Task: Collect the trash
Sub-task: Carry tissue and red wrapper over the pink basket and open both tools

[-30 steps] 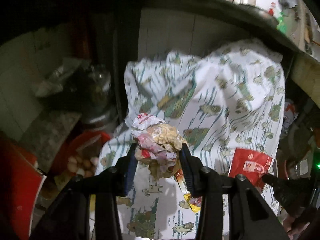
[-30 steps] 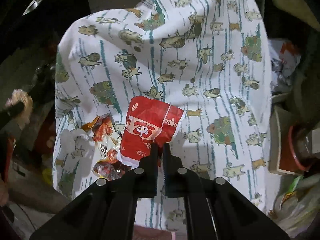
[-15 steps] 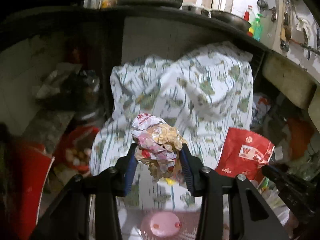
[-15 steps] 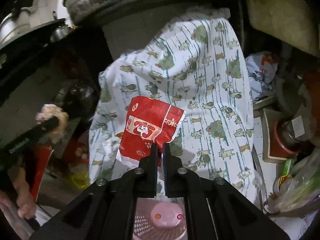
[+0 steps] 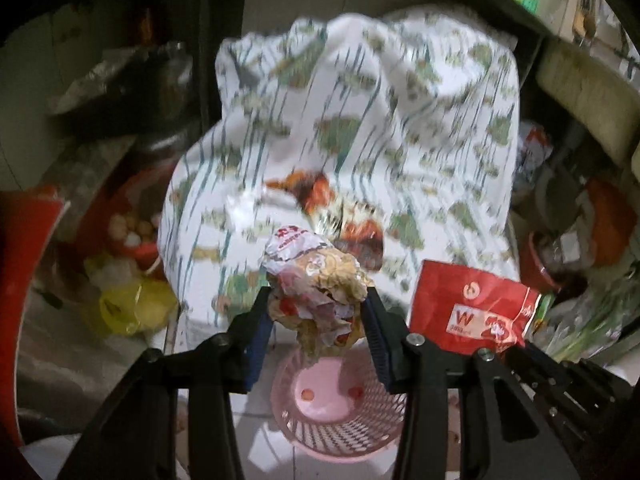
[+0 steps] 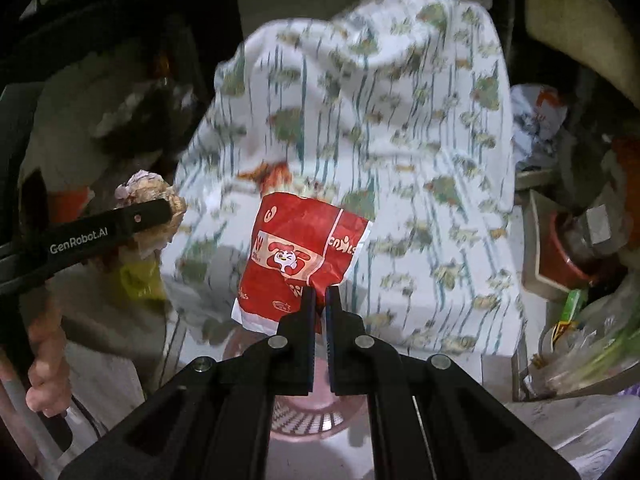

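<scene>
My left gripper [image 5: 318, 298] is shut on a crumpled paper wad [image 5: 316, 280], white, tan and red, and holds it above a pink mesh basket [image 5: 340, 412] on the floor. My right gripper [image 6: 320, 294] is shut on the lower edge of a red snack bag [image 6: 302, 256], held above the same basket [image 6: 308, 420]. The red bag also shows in the left wrist view [image 5: 472, 308], and the left gripper with the wad shows at the left of the right wrist view [image 6: 150, 208]. An orange-red wrapper [image 5: 340, 208] lies on the patterned cloth [image 5: 360, 120].
A white cloth with a green print drapes a bulky object ahead. A yellow bag [image 5: 132, 308] and a red bowl of eggs [image 5: 128, 228] sit at the left. Red pots [image 6: 572, 256], bags and greens [image 6: 592, 340] crowd the right. A dark counter runs overhead.
Both grippers have drawn back and tilted down with their trash. The pink basket has come more fully into view beneath them, and the orange wrapper on the cloth shows again.
</scene>
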